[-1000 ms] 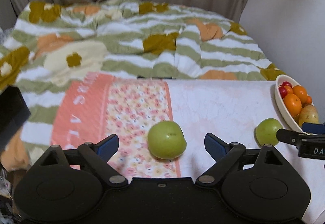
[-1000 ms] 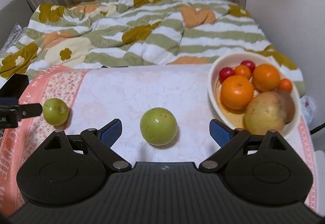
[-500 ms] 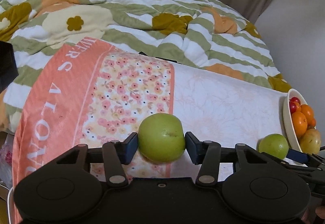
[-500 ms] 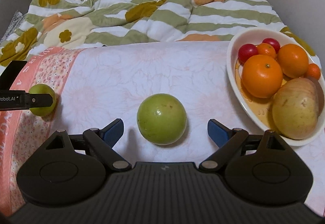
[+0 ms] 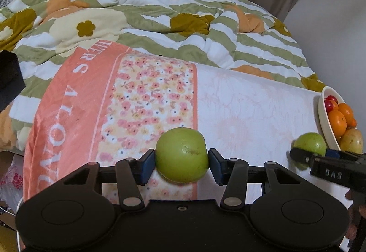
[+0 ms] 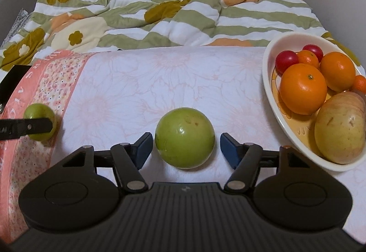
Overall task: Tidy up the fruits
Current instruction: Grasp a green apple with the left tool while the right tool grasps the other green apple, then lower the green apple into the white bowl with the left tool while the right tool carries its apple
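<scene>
Both grippers dropped: left gripper (image 5: 181, 164) clamps 1 green apple (image 5: 181, 155), right gripper (image 6: 184, 150) closing around another (image 6: 184, 137).

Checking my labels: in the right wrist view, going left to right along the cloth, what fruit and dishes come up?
Small green fruit in the left gripper → large round green fruit → white oval bowl.
</scene>
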`<action>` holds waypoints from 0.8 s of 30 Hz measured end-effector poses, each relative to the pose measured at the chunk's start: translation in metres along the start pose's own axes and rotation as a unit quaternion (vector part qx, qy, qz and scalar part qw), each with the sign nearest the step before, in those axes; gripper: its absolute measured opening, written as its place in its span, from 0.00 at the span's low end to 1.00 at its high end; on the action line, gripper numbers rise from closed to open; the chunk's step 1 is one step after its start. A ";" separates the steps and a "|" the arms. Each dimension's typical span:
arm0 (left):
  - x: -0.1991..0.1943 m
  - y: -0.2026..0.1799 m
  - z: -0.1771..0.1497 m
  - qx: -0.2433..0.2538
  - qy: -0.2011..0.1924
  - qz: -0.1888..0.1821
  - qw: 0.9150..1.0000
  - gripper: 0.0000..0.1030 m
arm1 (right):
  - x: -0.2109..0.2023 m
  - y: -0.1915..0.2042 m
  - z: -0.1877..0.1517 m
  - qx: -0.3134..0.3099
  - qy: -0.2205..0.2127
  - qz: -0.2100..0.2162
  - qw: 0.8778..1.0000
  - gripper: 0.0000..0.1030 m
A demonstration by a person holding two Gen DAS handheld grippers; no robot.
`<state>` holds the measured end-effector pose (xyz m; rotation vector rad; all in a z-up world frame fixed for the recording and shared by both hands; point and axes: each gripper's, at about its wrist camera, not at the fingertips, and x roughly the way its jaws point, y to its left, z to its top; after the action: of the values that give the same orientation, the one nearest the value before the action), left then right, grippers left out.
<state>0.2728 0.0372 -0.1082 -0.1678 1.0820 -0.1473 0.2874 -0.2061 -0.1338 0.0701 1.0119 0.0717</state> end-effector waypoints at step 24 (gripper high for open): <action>-0.094 -0.018 -0.042 0.061 -0.079 -0.049 0.994 0.53 | -0.109 0.017 -0.047 0.034 -0.072 -0.017 0.997 0.67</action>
<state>0.1913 0.0357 -0.0422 -0.1210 0.9038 -0.2840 0.1896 -0.1985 -0.0653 0.1176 0.8705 0.0005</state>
